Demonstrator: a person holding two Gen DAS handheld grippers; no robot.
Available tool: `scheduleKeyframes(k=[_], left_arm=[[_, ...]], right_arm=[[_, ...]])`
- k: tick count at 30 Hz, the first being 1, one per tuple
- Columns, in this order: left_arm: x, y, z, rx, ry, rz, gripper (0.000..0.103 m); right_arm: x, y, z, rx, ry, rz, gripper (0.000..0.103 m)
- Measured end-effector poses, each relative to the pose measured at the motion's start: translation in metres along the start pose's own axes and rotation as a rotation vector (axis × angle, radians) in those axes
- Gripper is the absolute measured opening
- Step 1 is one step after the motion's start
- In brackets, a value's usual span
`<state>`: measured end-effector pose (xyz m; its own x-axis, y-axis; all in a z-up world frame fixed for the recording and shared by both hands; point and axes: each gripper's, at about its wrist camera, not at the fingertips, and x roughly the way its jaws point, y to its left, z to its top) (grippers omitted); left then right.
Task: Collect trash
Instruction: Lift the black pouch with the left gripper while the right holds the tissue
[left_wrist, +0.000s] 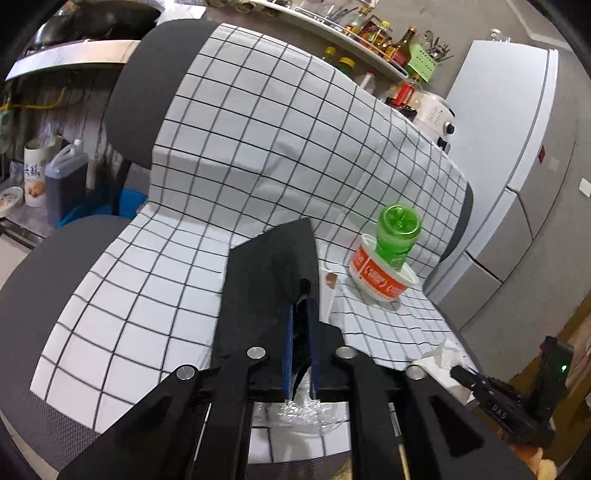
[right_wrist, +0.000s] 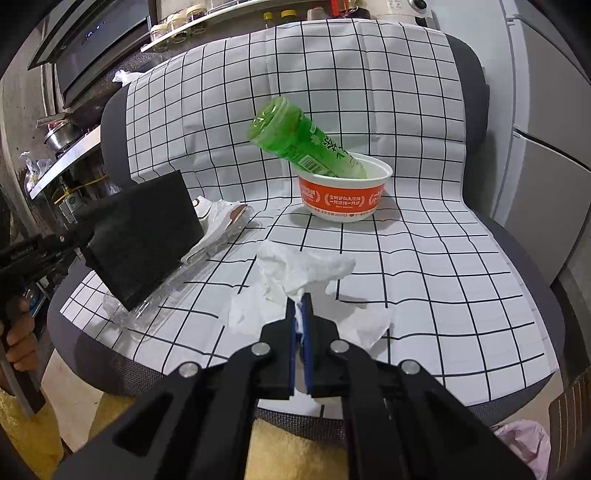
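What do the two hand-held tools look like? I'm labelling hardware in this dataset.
Both look alike: the left tool and right tool have matte black angular linkage arms with round silver pivot pins and blue-lined inner finger faces. From the left view, the right tool's body shows white lettering and a green light.

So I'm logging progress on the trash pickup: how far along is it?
Done: the green bottle already sits tilted in the orange bowl. In hand: the right gripper pinches the white tissue; the left gripper is shut on a black sheet. Left: the clear plastic wrapper lying on the checked cloth.
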<state>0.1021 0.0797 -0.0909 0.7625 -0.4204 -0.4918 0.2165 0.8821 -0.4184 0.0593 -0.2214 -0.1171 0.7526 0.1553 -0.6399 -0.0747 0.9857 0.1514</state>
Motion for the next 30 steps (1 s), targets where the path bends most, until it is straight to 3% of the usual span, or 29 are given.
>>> scheduleKeyframes(k=[1, 3, 4, 6, 13, 17, 23, 25, 30], left_arm=[[0.0, -0.001, -0.001, 0.005, -0.004, 0.008, 0.021], [0.002, -0.004, -0.004, 0.024, -0.01, 0.025, 0.045], [0.003, -0.007, -0.005, 0.038, -0.013, 0.042, 0.05], [0.008, -0.011, -0.007, 0.068, -0.015, 0.058, 0.056], [0.021, -0.031, -0.019, 0.167, -0.011, 0.116, 0.061], [0.021, -0.041, -0.022, 0.22, -0.044, 0.179, 0.076], [0.048, -0.037, -0.025, 0.255, 0.008, 0.265, 0.076], [0.055, -0.034, -0.03, 0.26, 0.031, 0.283, 0.069], [0.063, -0.035, -0.038, 0.294, 0.054, 0.311, 0.041]], right_arm=[[0.001, 0.001, 0.0, 0.0, 0.002, 0.002, 0.004], [0.002, 0.003, 0.0, -0.003, 0.004, 0.004, 0.004], [0.002, 0.003, 0.0, -0.004, 0.005, 0.006, 0.004], [0.003, 0.004, 0.001, -0.006, 0.006, 0.006, 0.004], [0.006, 0.001, 0.0, 0.001, 0.013, 0.001, 0.004], [0.007, -0.001, 0.0, 0.007, 0.013, 0.005, 0.004], [0.009, -0.001, -0.002, 0.005, 0.017, 0.015, 0.004], [0.008, -0.003, -0.002, 0.008, 0.017, 0.014, 0.004], [0.008, -0.007, -0.003, 0.012, 0.018, 0.013, 0.004]])
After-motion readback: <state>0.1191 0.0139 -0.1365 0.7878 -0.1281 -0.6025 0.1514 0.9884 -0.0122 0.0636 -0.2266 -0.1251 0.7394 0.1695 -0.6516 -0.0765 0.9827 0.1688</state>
